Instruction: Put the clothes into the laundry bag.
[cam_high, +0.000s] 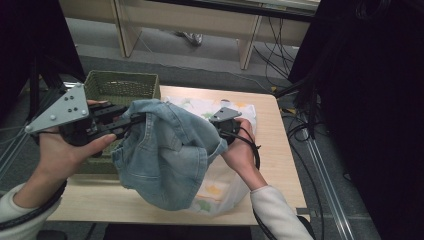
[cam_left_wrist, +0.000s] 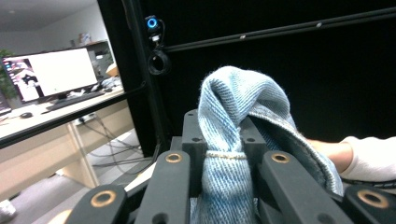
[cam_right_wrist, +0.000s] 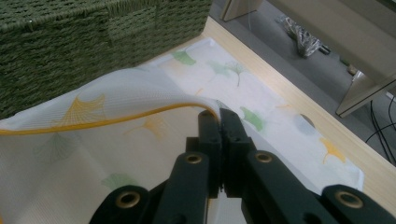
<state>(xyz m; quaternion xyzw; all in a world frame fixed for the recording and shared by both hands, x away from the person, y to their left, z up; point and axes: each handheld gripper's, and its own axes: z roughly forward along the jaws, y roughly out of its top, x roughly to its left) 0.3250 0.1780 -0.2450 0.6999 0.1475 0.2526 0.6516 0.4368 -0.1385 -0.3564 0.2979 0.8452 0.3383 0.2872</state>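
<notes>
Left gripper (cam_left_wrist: 224, 140) clamps my soft, floppy denim garment (cam_high: 165, 150) by a bunched fold, while my right gripper (cam_right_wrist: 219, 116) pinches the thin printed cloth's (cam_right_wrist: 116, 135) yellow-trimmed edge.

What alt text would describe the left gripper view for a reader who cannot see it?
The left gripper is shut on a bunched fold of light blue denim garment, which rises between its black jaws. Behind it are a dark backdrop, a white sleeve at right and a desk with a monitor at left.

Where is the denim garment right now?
In the high view, the denim garment hangs above the table's middle, clamped in the left gripper, over the leaf-print cloth, right of the green basket.
</notes>
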